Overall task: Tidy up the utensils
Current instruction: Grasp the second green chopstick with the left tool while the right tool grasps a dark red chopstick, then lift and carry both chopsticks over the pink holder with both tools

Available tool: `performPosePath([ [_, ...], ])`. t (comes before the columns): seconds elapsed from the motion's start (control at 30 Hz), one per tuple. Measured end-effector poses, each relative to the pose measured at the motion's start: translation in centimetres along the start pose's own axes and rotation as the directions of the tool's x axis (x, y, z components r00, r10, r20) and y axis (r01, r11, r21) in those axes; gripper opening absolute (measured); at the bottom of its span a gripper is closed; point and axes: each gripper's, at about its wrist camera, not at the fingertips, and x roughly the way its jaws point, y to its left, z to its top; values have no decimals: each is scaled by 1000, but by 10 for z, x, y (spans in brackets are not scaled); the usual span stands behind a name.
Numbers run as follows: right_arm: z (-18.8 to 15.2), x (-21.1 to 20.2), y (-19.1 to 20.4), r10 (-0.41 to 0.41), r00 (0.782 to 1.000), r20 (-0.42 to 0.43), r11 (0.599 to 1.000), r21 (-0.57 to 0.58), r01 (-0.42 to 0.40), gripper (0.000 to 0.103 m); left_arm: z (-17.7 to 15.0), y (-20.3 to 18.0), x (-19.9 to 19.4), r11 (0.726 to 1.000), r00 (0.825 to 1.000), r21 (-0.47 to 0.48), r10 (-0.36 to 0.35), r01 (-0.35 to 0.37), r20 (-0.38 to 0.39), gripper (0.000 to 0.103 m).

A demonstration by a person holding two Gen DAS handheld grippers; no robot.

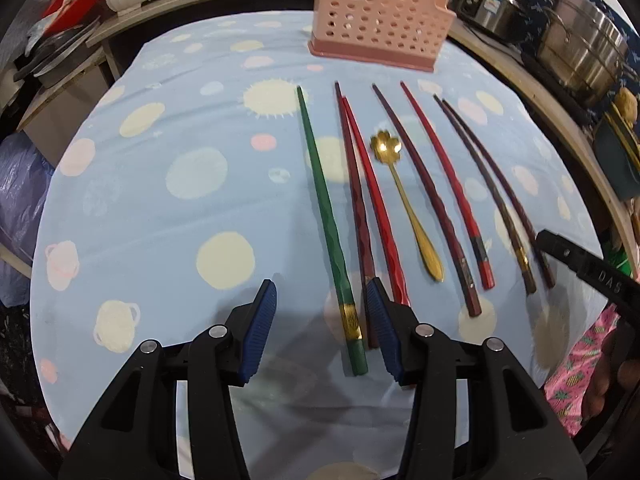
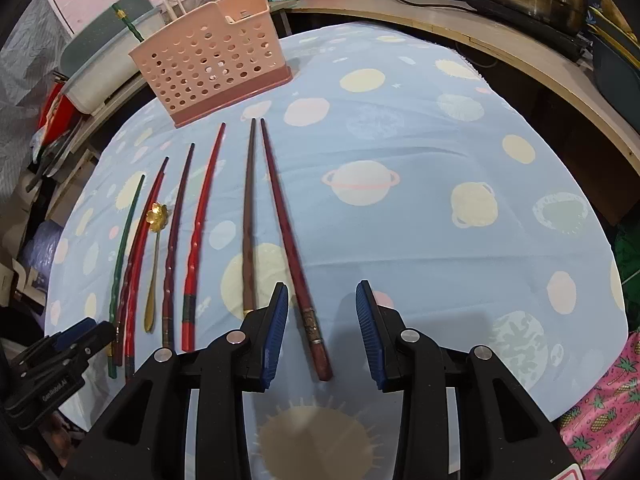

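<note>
My left gripper (image 1: 322,330) hangs with jaws apart, straddling the near end of the green gold-banded chopstick (image 1: 324,216) — not touching it. My right gripper (image 2: 322,330), likewise released, straddles the dark red chopstick (image 2: 294,256). The pink perforated plastic utensil holder (image 1: 380,20) stands at the far edge of the blue planet-print cloth (image 1: 180,200).
</note>
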Motion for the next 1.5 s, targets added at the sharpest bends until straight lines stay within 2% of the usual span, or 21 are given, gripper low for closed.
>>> performPosePath([
  [0.37, -12, 1, 5, -4, 1000, -8, 999, -38, 3, 29, -14, 14, -7, 1000, 1000, -13, 9, -9, -3, 43],
  [0.5, -16, 0, 7, -20, 1000, 3, 998, -59, 20, 25, -17, 15, -9, 1000, 1000, -12, 19, -19, -3, 39],
  [0.57, -18, 0, 7, -29, 1000, 11, 997, -67, 30, 20, -18, 15, -9, 1000, 1000, -8, 26, -26, -2, 36],
  [0.67, -19, 0, 7, -37, 999, 14, 996, -75, 38, 12, -18, 17, -10, 1000, 1000, -15, 23, -23, -1, 22],
  [0.7, -18, 0, 6, -35, 999, 13, 997, -74, 35, 11, -18, 18, -11, 1000, 1000, -16, 16, -16, -3, 12],
  [0.73, -19, -1, 6, -32, 999, 12, 997, -73, 32, 11, -18, 19, -11, 1000, 1000, -17, 8, -8, -5, 7],
  [0.9, -20, -3, 5, -21, 1000, 12, 997, -76, 22, 7, -21, 24, -15, 1000, 1000, -28, -3, 3, -3, 7],
  [1.17, -16, -28, 5, 10, 998, 57, 998, -63, -7, 7, -13, 38, -45, 998, 998, -62, 11, -8, 59, 7],
  [1.37, 3, -63, 8, 52, 988, 146, 997, -58, -44, 7, 4, 42, -78, 997, 990, -78, 10, 1, 140, 7],
  [1.5, 20, -89, 10, 76, 974, 215, 996, -58, -65, 7, 23, 46, -103, 996, 977, -90, 10, 9, 214, 7],
])
